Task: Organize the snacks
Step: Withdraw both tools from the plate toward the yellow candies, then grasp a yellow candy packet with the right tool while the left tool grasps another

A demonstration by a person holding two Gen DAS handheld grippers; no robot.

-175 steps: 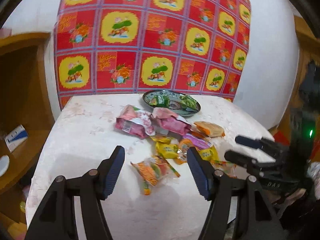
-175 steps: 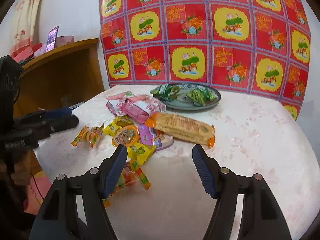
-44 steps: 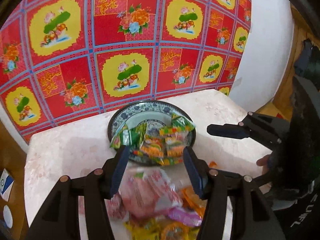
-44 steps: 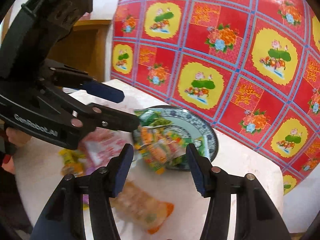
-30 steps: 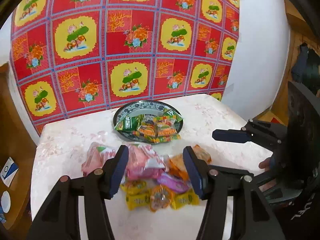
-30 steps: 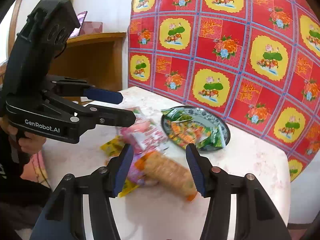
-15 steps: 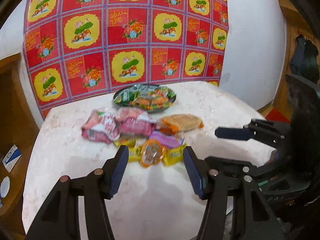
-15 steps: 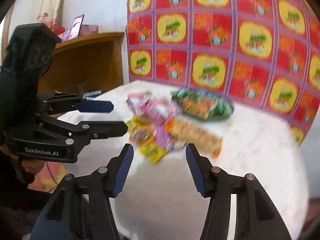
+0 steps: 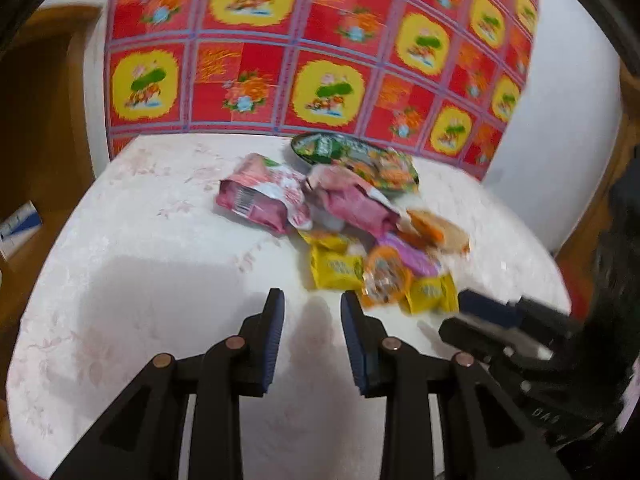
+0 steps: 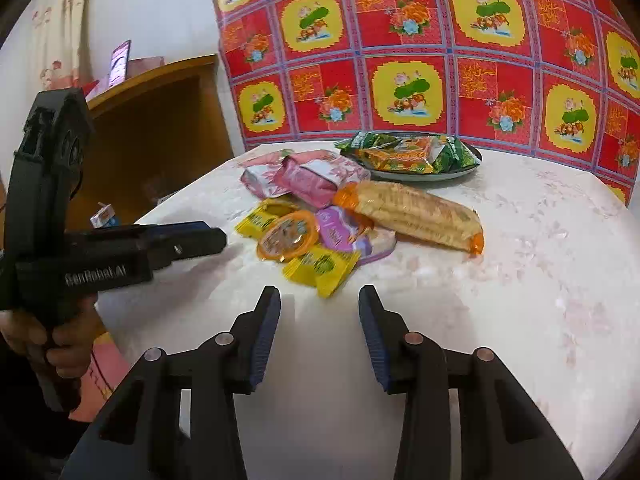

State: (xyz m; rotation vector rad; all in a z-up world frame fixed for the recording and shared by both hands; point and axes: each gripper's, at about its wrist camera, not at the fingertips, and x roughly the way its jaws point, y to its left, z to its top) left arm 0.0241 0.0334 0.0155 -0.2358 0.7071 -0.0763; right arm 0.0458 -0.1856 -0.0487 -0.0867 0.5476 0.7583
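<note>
step: between picks, both tools over bare table [image 10: 540, 280] short of the snack pile [image 10: 320, 236]
left gripper [image 9: 312, 304]: jaws closing, narrow gap, nothing between
right gripper [image 10: 319, 300]: jaws closing, nothing between
plate [image 10: 448, 174]: at far edge, already holds green and orange packs
next: reopen, reach for the nearest yellow packet [image 10: 324, 266], carry to plate
left view: blurred, packet edges probably overlap

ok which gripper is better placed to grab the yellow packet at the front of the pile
Probably the right gripper: the yellow packet lies just ahead of its empty, closing jaws. The left gripper, also empty and closing, has the pile off to its right.
</note>
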